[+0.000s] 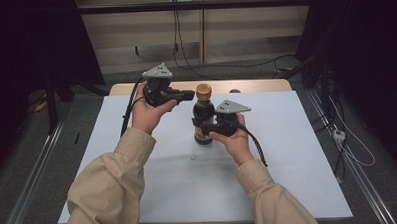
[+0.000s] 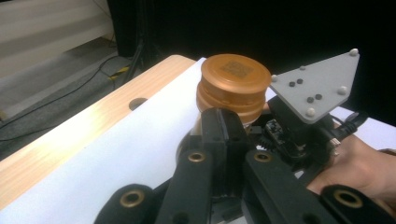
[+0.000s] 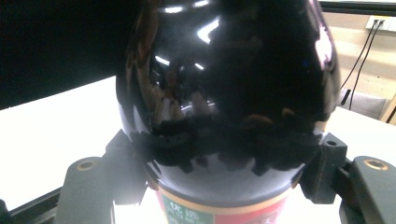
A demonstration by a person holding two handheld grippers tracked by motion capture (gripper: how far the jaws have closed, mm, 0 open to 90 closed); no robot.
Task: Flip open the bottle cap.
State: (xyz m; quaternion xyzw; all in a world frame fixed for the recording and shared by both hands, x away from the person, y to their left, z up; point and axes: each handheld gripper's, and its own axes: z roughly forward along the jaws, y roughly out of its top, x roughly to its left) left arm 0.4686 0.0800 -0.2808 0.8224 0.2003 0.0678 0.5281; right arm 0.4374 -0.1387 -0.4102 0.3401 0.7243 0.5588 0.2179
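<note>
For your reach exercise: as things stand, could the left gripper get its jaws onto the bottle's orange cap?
Probably yes, once it opens. The left gripper hangs shut beside the orange cap, nothing between them. The right gripper clamps the bottle lower down, leaving the cap free.

We see dark glossy bottle (image 1: pixel 204 119) upright on white table sheet, clamped at body between jaws of right gripper (image 1: pixel 207 125), one jaw on each side. Green-and-red label band just below jaws in right gripper view. Round orange-brown cap (image 1: pixel 204 91) on top, above right gripper. Left gripper (image 1: pixel 188 95) with jaws closed together, tips just beside cap, level with it; we cannot tell if touching.
</note>
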